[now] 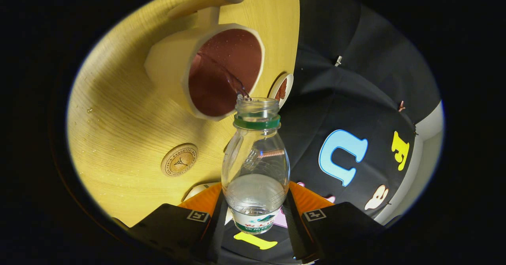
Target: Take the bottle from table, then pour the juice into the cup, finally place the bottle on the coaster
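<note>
Clear plastic, the bottle (255, 158) is clamped at its labelled lower body between both fingers of the gripper (255, 217), which is rolled so that the table (118, 138) appears steeply slanted. The uncapped mouth, above a green neck ring, is held at the rim of the cup (205, 69), and a thin stream is seen running from it into the dark red inside of the cup; a little liquid is left in the bottle. A round coaster (179, 160) lies on the wood beside the bottle, near the cup, and a small disc (282, 88) is seen at the table's edge just past the bottle's mouth.
</note>
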`<state>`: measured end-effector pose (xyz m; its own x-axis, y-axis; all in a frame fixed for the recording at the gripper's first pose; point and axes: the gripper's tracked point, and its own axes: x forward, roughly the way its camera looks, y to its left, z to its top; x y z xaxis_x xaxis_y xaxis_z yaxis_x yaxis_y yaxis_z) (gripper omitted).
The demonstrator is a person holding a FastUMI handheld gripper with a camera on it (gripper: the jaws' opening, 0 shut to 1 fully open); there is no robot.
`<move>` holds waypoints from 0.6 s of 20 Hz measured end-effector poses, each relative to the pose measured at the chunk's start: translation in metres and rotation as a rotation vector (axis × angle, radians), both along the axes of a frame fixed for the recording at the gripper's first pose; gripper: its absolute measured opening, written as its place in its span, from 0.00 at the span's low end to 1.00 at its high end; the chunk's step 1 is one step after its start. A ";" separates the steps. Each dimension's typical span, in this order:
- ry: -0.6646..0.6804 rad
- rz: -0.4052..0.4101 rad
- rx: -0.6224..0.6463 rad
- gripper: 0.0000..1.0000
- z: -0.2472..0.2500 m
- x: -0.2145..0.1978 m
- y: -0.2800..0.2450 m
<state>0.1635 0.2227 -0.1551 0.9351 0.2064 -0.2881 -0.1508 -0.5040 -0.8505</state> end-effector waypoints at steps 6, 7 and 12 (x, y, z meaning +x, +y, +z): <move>0.005 0.025 -0.043 0.71 -0.003 -0.003 0.000; 0.001 0.033 -0.049 0.71 -0.002 -0.004 0.001; -0.022 0.083 -0.087 0.71 0.005 -0.007 0.007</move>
